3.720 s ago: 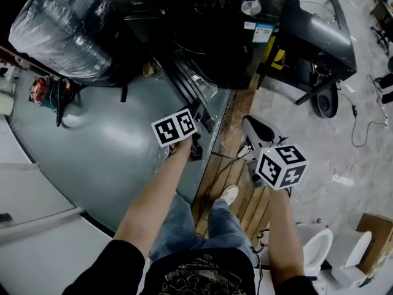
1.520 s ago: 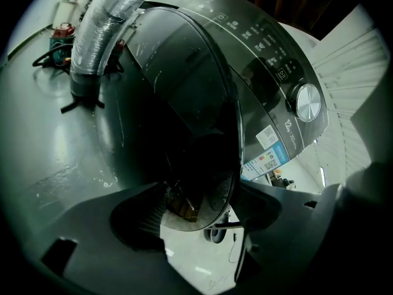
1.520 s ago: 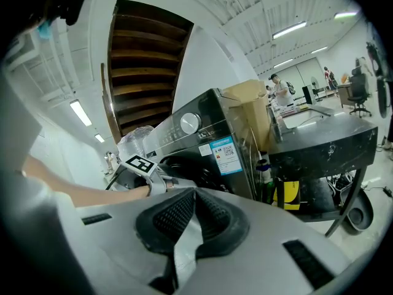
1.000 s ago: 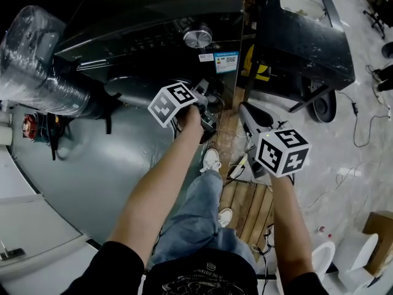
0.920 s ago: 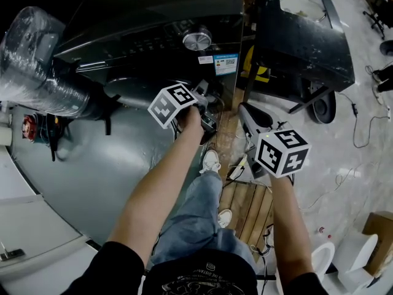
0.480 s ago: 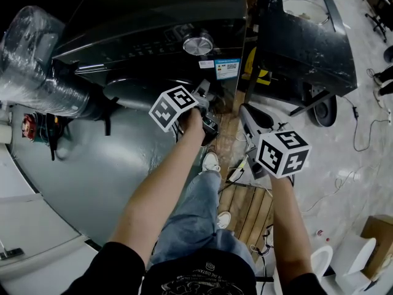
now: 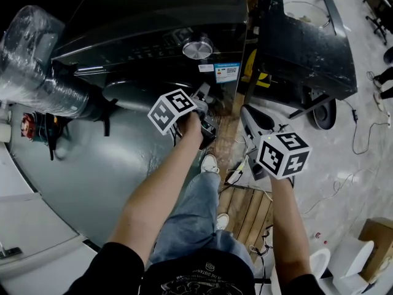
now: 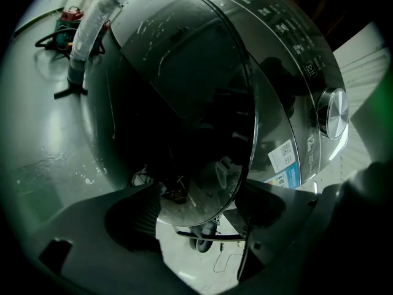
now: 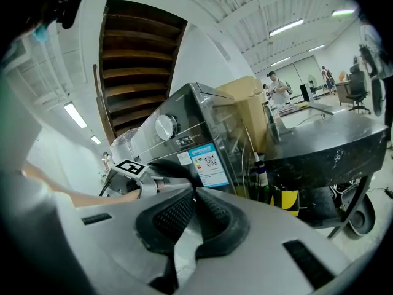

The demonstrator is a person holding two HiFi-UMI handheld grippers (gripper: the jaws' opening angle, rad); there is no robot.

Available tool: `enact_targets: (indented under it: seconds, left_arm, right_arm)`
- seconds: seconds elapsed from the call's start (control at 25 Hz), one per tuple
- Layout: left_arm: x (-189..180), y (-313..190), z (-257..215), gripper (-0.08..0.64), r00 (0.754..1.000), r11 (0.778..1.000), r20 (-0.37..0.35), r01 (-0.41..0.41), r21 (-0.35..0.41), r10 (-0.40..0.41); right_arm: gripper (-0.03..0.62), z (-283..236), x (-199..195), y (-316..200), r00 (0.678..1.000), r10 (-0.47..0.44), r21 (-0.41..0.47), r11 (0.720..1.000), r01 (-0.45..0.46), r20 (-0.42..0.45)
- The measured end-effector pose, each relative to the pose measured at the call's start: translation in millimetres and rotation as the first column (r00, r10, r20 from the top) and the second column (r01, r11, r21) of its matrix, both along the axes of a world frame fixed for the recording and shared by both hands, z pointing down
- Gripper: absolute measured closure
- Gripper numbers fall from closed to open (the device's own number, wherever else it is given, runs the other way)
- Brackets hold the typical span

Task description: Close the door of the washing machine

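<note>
- Left claw [image 8: 199,219]: the jaws are spread wide and have just been opening. The lower arc of the chrome rim [image 8: 250,121] of the round dark-glass door [image 8: 184,103] stands in the gap. Neither pad presses on it, so nothing is held.
- Right claw [image 9: 195,191]: the pads are closed on each other with nothing between them. It is held well apart from the door, off to the right of the machine's front.
- Location: the door sits in the front of the glossy black front-loading washing machine [image 7: 153,17]. It is below the silver dial [image 7: 198,48] and left of the white-and-blue label [image 7: 226,72]. The machine stands on the grey-green painted floor [image 7: 92,165], near the wooden slatted pallet [image 7: 245,208].
- Progress (judged): the door appears to lie against the front, or very nearly so. Whether the latch has caught cannot be told.
- Doing the step well (judged): draw the open jaws straight back off the rim, so that no pad hooks it and pulls the door out again. If the door is still ajar, press one pad on the rim at this free side, not on the glass. Push square to the front until the door seats.
- Orientation: the door stands upright, its face pointing out of the machine's front towards the person. As a round disc it has no long axis of its own. Its swing axis is judged to run upright along the side away from the left claw.
</note>
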State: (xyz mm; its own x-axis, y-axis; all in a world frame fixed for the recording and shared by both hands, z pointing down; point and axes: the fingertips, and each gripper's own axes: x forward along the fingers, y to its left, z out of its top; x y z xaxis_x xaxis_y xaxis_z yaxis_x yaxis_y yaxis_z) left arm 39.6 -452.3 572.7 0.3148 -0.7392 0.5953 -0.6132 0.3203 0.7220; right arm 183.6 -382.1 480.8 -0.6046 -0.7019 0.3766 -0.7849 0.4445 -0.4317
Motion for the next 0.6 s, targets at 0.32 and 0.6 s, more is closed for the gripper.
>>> enact_targets:
  seconds: [0.32, 0.6]
  left_arm:
    - [1.3, -4.6, 1.9, 0.163, 1.000, 1.000, -0.017, 0.007, 0.015, -0.007]
    - [4.3, -7.1, 2.1, 0.160, 0.999, 1.000, -0.035, -0.017, 0.004, 0.017]
  right_arm:
    - [0.571, -2.0, 3.2, -2.6, 1.000, 0.003, 0.002, 1.000, -0.003, -0.010]
    - [0.571, -0.7, -3.0, -0.7, 1.000, -0.001, -0.005, 1.000, 0.001, -0.012]
